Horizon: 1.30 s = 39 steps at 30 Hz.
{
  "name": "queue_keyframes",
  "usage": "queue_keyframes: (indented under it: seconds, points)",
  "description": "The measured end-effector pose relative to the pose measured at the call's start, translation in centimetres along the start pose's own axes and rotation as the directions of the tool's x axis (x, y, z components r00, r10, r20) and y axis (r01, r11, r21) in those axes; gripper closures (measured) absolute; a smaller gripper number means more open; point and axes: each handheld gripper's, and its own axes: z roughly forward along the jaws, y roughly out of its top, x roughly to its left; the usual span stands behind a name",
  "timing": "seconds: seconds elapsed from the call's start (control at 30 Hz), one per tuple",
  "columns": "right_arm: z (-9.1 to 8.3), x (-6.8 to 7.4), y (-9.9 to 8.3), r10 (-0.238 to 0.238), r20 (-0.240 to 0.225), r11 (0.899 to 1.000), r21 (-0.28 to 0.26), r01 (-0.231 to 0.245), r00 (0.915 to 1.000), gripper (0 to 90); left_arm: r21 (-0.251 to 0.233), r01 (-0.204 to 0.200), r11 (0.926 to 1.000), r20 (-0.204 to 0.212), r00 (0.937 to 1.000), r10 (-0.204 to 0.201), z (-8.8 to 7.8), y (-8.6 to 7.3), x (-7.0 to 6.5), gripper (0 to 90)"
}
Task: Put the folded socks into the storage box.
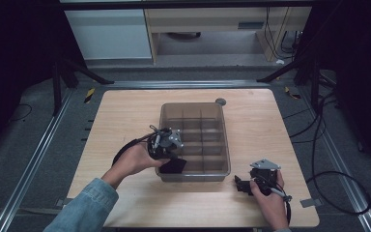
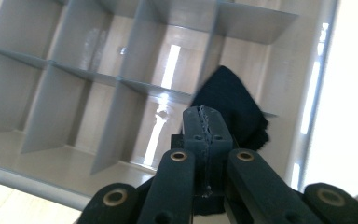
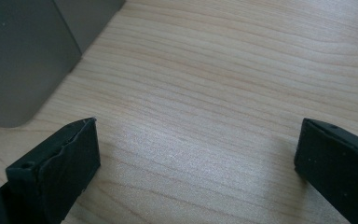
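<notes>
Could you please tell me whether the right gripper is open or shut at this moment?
Open: in its own view the right gripper shows its jaws wide apart over bare table.

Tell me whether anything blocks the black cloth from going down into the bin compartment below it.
Nothing visible does. The left tool, shut on the black cloth, holds it over a near-corner cell of the divided bin; the open-topped cells around it look empty, with thin dividers beside it.

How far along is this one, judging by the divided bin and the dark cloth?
Done: nothing visibly; the compartments of the divided bin that show look empty. In hand: the left gripper is shut on the dark cloth, holding it over a compartment at the bin's near edge, beside its wall. Left: releasing the cloth, which seems the likely goal. The right gripper is open over the bare table, idle.
</notes>
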Motion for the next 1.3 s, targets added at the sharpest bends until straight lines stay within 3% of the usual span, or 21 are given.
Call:
queue_keyframes:
  seconds: [0.23, 0.4, 0.5, 0.7, 1.0, 1.3]
  points:
    - [0.0, 0.0, 0.0, -0.004, 0.000, 1.000, -0.001, 0.004, 1.0000, 0.4, 0.007, 0.018, 0.9998, -0.021, 0.9996, -0.018, 0.5, -0.7, 0.9, 89.4]
    - [0.0, 0.0, 0.0, -0.004, 0.000, 1.000, -0.001, 0.004, 1.0000, 0.4, -0.004, 0.010, 0.9999, -0.011, 0.9999, -0.010, 0.2, -0.7, 0.4, 89.3]
    - [0.0, 0.0, 0.0, -0.004, 0.000, 1.000, -0.001, 0.004, 1.0000, 0.4, 0.020, -0.010, 0.9998, -0.006, 0.9999, 0.010, 0.5, -0.6, -0.2, 89.2]
    - [0.0, 0.0, 0.0, -0.004, 0.000, 1.000, -0.001, 0.004, 1.0000, 0.3, 0.033, -0.013, 0.9994, -0.026, 0.9996, 0.014, 0.8, -0.6, -0.6, 89.7]
    - [0.0, 0.0, 0.0, -0.005, -0.001, 1.000, -0.001, 0.005, 1.0000, 0.4, 0.017, -0.023, 0.9996, -0.020, 0.9995, 0.024, 0.4, -0.8, -1.2, 89.7]
    - [0.0, 0.0, 0.0, -0.005, 0.000, 1.000, -0.001, 0.005, 1.0000, 0.4, 0.065, -0.025, 0.9976, -0.031, 0.9991, 0.027, 1.9, -1.1, -2.1, 90.0]
